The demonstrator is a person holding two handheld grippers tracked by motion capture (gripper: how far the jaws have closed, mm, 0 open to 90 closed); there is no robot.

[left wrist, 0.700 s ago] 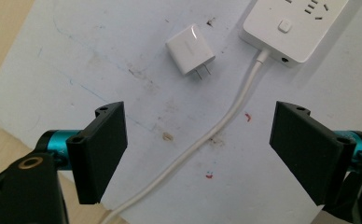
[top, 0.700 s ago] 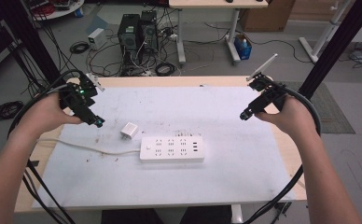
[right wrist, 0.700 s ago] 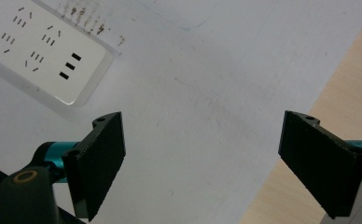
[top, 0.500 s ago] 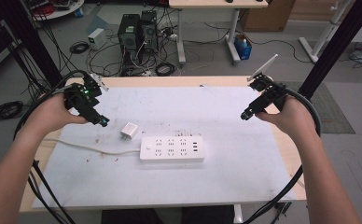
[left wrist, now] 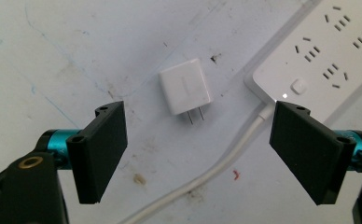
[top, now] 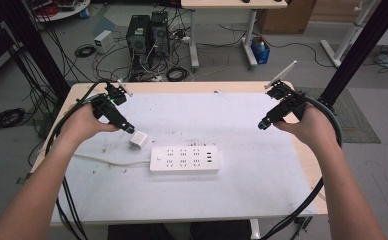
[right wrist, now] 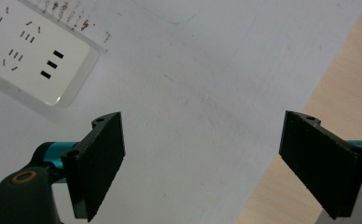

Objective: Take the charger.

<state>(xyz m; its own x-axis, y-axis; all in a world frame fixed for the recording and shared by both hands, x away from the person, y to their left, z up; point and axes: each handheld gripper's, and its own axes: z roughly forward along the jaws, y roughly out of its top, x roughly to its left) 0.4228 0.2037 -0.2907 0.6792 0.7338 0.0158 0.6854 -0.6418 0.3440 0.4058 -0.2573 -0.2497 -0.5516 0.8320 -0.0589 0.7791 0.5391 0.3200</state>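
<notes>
A small white plug adapter lies flat on the white table mat, its two prongs visible in the left gripper view. A white power strip lies just right of it, cord running left. My left gripper hovers just above and left of the adapter, jaws wide open with nothing between them. At the table's right side my right gripper is held open over bare mat, with the strip's end off to its upper left.
The mat covers a wooden table whose bare edge shows on the right. Behind the table stand computer towers and tangled cables on the floor. Black frame posts rise at both sides.
My left gripper has moved right and toward the adapter. The right gripper has stayed in place.
</notes>
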